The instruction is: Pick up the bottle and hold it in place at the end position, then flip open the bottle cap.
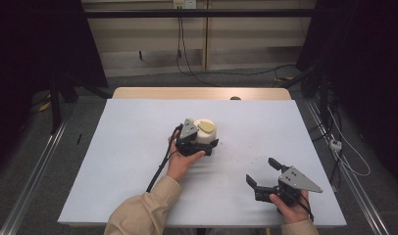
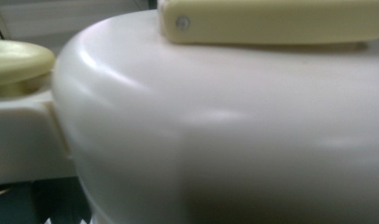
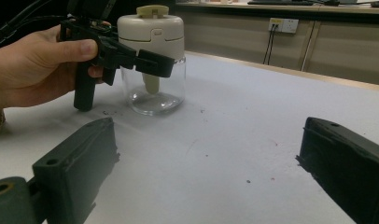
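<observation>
High view: fixed above the person's edge of the table [image 1: 138,196], facing forward and down, far enough to take in the whole top. Left gripper view: pressed close against the jar's cream lid [image 2: 215,130] — blurred by nearness. Right gripper view: low over the table, looking along its own jaws toward the jar [image 3: 152,60] ahead-left — well apart. All three share the jar.

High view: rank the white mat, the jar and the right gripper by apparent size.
1. White mat, by far the largest.
2. Right gripper, including its grey plate.
3. Jar, partly hidden by the left gripper.
The last two look close; the gripper sits nearer the camera, so that order is unsure.
</observation>
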`<state>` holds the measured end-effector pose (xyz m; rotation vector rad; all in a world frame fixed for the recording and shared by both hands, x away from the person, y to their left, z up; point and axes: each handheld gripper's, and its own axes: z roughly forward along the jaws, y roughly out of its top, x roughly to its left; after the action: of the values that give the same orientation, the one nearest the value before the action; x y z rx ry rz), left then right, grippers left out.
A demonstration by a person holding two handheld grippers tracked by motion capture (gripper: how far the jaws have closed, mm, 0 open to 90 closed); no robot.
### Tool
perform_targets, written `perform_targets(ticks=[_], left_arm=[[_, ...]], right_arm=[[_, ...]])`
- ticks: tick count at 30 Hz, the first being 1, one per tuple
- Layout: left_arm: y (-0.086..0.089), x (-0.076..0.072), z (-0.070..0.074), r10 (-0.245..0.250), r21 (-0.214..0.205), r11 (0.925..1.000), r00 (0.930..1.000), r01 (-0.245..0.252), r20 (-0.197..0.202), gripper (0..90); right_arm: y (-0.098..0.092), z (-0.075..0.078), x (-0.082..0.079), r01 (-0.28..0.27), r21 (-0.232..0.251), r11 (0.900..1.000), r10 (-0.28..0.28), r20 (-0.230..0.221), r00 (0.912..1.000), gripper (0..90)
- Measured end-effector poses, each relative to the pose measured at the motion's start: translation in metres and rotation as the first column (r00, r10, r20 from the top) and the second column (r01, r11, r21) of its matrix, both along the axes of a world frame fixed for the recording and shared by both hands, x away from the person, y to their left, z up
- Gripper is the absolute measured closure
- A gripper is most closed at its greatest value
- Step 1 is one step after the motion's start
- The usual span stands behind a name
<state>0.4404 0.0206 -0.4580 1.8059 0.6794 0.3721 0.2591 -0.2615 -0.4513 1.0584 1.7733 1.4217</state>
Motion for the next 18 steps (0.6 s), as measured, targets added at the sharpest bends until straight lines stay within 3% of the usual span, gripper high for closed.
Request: perform_targets(ticks=[18], left_arm=[[0.001,-0.003,-0.001,0.009,0.006,0.9999,0.9998,-0.009,0.018,4.6]], right_arm=[[0.013,0.005,0.019,-0.014,-0.019,0.9997,0.013,-0.054,0.9985,3.2]])
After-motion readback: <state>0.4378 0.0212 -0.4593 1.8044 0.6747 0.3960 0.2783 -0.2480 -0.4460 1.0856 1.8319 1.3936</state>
